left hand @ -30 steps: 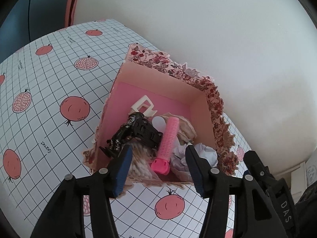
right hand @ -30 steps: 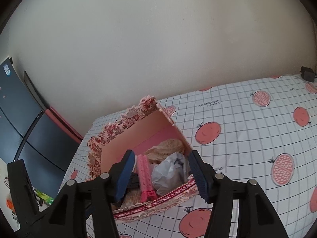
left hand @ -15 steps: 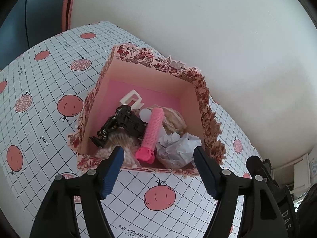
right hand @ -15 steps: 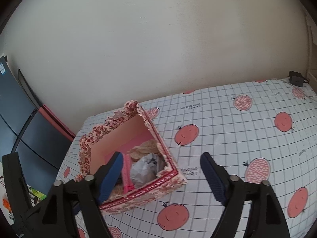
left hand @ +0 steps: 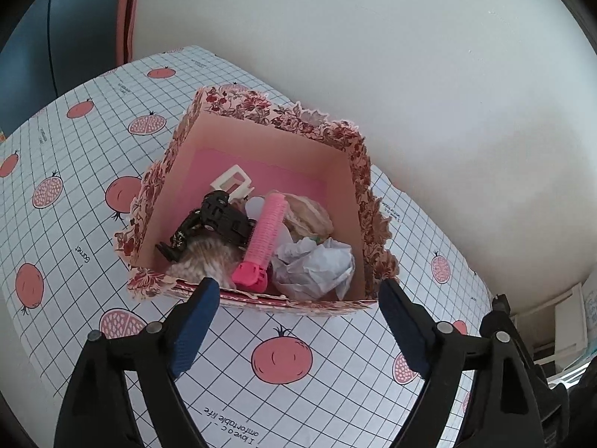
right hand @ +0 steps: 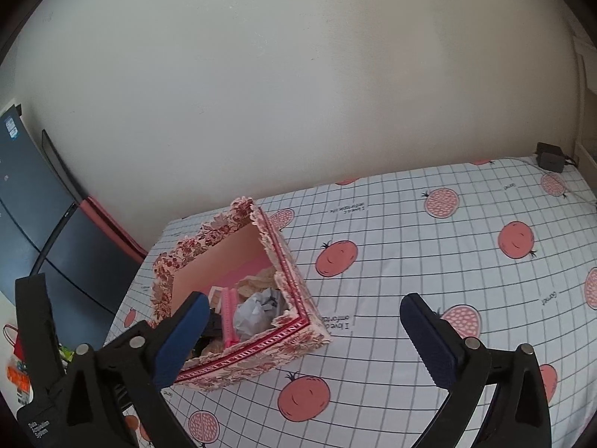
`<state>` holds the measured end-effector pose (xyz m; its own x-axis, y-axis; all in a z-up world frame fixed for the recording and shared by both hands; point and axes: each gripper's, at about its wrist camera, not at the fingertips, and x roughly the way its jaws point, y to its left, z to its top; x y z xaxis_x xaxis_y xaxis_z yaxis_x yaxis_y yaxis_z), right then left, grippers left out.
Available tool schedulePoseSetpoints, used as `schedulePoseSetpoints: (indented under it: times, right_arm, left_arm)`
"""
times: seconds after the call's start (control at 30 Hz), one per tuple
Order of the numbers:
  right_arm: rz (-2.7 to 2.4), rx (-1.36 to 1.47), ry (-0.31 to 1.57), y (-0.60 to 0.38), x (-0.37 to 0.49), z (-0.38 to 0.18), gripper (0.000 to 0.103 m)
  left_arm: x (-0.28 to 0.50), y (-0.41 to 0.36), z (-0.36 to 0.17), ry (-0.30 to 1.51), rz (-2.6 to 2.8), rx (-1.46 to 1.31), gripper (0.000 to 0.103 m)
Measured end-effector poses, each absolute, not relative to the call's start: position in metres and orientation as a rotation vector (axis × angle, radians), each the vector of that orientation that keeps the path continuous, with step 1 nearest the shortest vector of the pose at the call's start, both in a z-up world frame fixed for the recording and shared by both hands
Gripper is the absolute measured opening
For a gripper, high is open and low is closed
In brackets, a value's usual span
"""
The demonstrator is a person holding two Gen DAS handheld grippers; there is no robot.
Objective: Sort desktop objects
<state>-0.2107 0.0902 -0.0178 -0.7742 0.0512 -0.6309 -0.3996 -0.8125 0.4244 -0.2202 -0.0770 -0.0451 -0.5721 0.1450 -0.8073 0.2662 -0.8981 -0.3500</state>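
A floral pink box (left hand: pixel 335 183) stands on the table near the wall; it also shows in the right wrist view (right hand: pixel 298 291). Inside lie a black toy car (left hand: pixel 216 220), a pink hair roller (left hand: pixel 265 239), crumpled white paper (left hand: pixel 317 265), a white plastic piece (left hand: pixel 231 181) and tan shell-like things (left hand: pixel 309 212). My left gripper (left hand: pixel 298 324) is open and empty, just in front of the box. My right gripper (right hand: pixel 302 339) is open and empty, in front and right of the box.
The table wears a white grid cloth with pomegranate prints (right hand: pixel 447 261). A black power adapter (right hand: pixel 550 158) lies at its far right corner. A dark monitor (right hand: pixel 30 224) stands left of the table. A plain wall runs behind.
Both grippers have opened wide and drawn back from the box. The box looks smaller and farther in both views.
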Motion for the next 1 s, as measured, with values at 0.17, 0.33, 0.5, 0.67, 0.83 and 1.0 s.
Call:
schedulePoseSetpoints:
  times: [0.17,0.33,0.5,0.67,0.83,1.0]
  right_arm:
    - [2.606,-0.922,0.786,0.099,-0.199,-0.013,0.103]
    - [2.564,-0.969,0.731,0.109,-0.185,-0.013,0.103]
    - [2.503,-1.009,0.717,0.125,-0.168,-0.014,0.103]
    - [2.459,-1.054,0.734,0.138,-0.155,-0.017,0.103]
    - [2.420,-1.101,0.699,0.146,-0.139,-0.020,0.103]
    - [2.366,-1.109,0.715,0.159,-0.127,-0.019,0.103]
  left_arm:
    - [-0.216,-0.066,-0.038,0.636,-2.666,1.386,0.103]
    - [-0.214,-0.052,-0.035,0.562,-2.680,1.403,0.103]
    - [-0.208,-0.033,-0.031,0.445,-2.705,1.418,0.103]
    - [-0.201,-0.015,-0.030,0.370,-2.733,1.449,0.103]
    - [-0.196,0.001,-0.028,0.321,-2.743,1.477,0.103]
    - [-0.189,0.014,-0.028,0.268,-2.736,1.488,0.103]
